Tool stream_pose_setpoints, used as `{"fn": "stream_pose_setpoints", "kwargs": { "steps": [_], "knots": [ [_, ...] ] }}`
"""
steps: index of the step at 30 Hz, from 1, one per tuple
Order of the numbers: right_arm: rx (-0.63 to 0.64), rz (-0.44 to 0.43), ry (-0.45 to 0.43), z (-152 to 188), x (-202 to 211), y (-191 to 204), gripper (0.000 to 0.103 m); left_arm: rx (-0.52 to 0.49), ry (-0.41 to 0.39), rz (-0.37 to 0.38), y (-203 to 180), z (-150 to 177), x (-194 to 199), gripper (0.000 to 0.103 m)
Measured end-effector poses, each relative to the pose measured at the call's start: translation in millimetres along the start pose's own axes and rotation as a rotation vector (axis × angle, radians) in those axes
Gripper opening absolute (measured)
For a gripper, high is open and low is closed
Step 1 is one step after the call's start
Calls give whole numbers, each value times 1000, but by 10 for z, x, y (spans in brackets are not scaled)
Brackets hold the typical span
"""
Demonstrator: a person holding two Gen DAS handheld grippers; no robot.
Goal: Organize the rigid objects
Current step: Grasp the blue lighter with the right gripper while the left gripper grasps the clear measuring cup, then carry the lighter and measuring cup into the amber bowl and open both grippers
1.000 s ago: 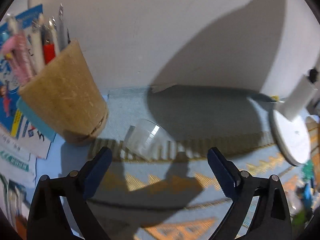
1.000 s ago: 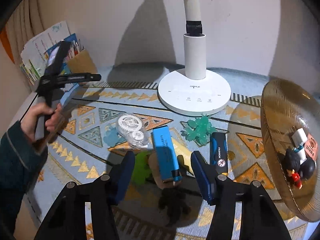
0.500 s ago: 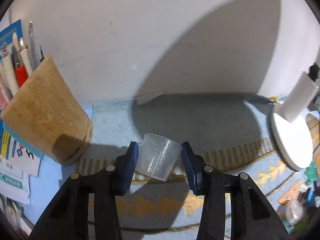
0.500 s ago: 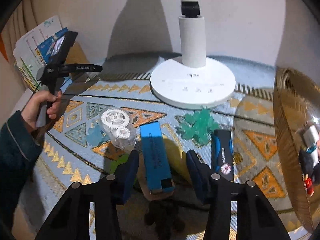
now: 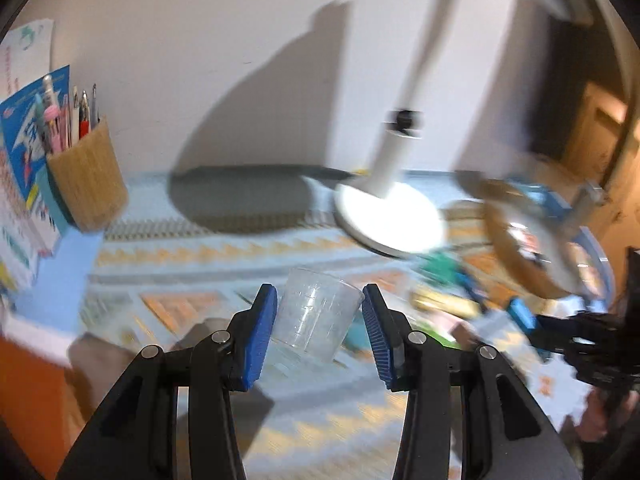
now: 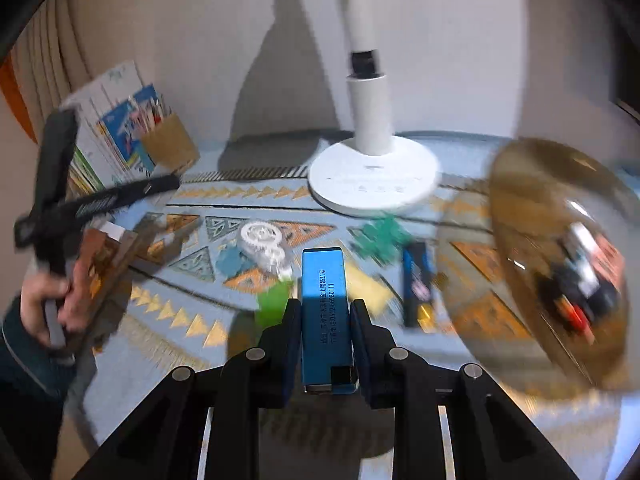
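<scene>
The clear plastic cup [image 5: 316, 316] sits tilted between the blue pads of the left tongs [image 5: 319, 330], which grip it by its sides above the patterned worktop [image 5: 200, 252]. The blue rectangular case [image 6: 325, 312] stands lengthwise between the pads of the right tongs [image 6: 325, 354], clamped tight on it. Ahead of the right tongs lie a white gear toy [image 6: 266, 246] and a white lamp base [image 6: 372, 184]; to their right stands an amber glass bowl [image 6: 520, 184]. Far left of the left tongs is a pen holder [image 5: 88, 184].
</scene>
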State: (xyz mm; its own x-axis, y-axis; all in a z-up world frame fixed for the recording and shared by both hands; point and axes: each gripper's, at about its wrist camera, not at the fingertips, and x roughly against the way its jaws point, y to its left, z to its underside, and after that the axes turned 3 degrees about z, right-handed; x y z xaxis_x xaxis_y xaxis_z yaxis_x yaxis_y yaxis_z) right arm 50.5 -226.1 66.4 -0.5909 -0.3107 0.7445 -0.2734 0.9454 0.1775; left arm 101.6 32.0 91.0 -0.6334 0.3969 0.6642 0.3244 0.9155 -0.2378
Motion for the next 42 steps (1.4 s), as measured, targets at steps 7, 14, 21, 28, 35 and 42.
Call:
{"fn": "stream_pose_setpoints", "kwargs": {
  "steps": [7, 14, 21, 28, 35, 42],
  "knots": [
    [-35, 62, 77, 833, 265, -273, 24, 25, 5, 97, -836, 751, 154, 41],
    [-26, 77, 81, 1125, 294, -347, 27, 48, 52, 146, -1091, 1202, 50, 41],
    [-24, 59, 60, 1165, 305, -294, 44, 97, 71, 162, -989, 1312, 113, 41],
    [95, 223, 37, 1166, 216, -52, 44, 97, 86, 161, -1047, 1344, 77, 41],
    [42, 201, 24, 1177, 283, -130, 23, 79, 75, 169, -1178, 1286, 129, 41],
    [-76, 157, -79, 1013, 743, -348, 23, 7, -8, 202, -1522, 872, 355, 41]
  ]
}}
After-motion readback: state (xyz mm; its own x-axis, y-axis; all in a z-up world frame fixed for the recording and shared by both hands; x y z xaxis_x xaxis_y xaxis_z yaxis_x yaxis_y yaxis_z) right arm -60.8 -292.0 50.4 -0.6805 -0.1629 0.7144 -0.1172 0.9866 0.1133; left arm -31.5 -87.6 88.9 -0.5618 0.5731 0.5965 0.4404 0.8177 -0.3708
